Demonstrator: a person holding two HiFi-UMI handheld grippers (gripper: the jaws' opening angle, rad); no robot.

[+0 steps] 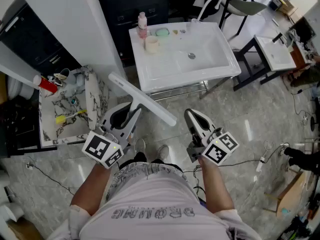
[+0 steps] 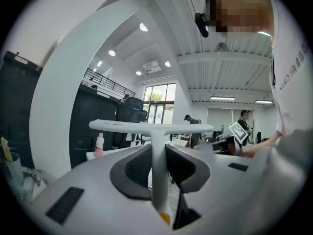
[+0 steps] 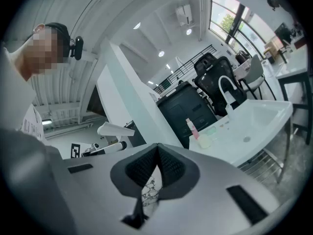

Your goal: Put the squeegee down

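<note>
A white squeegee (image 1: 142, 99) with a long blade and a thin handle is held up in the air in front of the sink. My left gripper (image 1: 127, 118) is shut on its handle. In the left gripper view the handle (image 2: 157, 165) runs up between the two dark pads to the crossbar blade (image 2: 151, 126), which lies level. My right gripper (image 1: 194, 120) hovers to the right of the squeegee, apart from it. Its jaws (image 3: 157, 150) are shut with nothing between them. In the right gripper view the blade's end (image 3: 115, 129) shows at the left.
A white sink basin (image 1: 210, 66) on a metal frame stands ahead, with a pink bottle (image 1: 142, 25), a cup (image 1: 152, 44) and green soap (image 1: 162, 32) on its rim. At the left a marble-patterned stand (image 1: 92, 99) holds a red can (image 1: 45, 85) and a yellow brush (image 1: 67, 117). Cables lie across the floor.
</note>
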